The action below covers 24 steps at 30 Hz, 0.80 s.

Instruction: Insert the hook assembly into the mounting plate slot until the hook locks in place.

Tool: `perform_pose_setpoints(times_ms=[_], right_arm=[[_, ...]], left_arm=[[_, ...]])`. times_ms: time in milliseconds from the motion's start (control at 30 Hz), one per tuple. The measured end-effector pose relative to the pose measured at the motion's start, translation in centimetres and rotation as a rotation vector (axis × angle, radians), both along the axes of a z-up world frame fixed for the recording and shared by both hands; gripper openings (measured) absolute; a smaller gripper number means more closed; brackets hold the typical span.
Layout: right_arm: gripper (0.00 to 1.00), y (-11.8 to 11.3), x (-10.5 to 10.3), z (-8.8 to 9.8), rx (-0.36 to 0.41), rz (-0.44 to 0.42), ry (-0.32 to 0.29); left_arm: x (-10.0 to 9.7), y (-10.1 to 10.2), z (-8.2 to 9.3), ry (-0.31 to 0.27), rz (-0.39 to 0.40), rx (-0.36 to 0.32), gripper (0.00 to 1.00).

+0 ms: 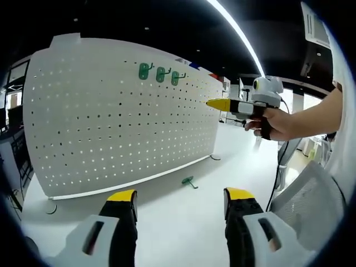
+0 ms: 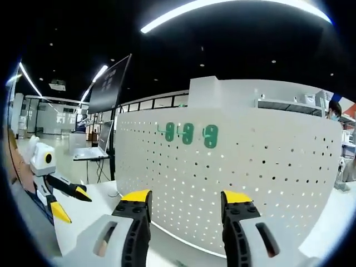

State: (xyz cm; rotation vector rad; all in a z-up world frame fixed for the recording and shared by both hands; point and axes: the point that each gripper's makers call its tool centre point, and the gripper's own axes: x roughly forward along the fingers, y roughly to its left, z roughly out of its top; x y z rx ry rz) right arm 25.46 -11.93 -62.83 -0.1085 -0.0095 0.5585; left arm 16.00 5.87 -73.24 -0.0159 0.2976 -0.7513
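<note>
Fingers [image 1: 129,201] of the left gripper [image 1: 181,203] stand spread apart with nothing between them, low over the white desk [image 1: 183,222]. Ahead lies a loose green hook [image 1: 189,181] on the desk, just in front of the upright pegboard [image 1: 111,117], which already carries three green hooks [image 1: 160,73] near its top. A hand [image 1: 272,123] holds the right gripper [image 1: 222,104] near the board.

From the right gripper view, its own fingers are parted and empty, facing the pegboard; the left gripper [image 2: 69,201] shows at left.

Picking up seems to be the current step: the next move likely calls for closing on the loose hook.
</note>
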Motion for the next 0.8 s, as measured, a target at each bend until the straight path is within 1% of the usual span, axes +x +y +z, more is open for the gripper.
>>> perform_pose_setpoints(times_ms=[267, 800], right_arm=[[0.48, -1.2, -1.1, -1.3, -0.009, -0.014, 0.023], [0.48, -2.6, -3.5, -4.2, -0.018, -0.019, 0.086]], left_arm=[[-0.1, -0.2, -0.1, 0.004, -0.005, 0.004, 0.65], [-0.1, -0.1, -0.2, 0.01, 0.001, -0.002, 0.65]])
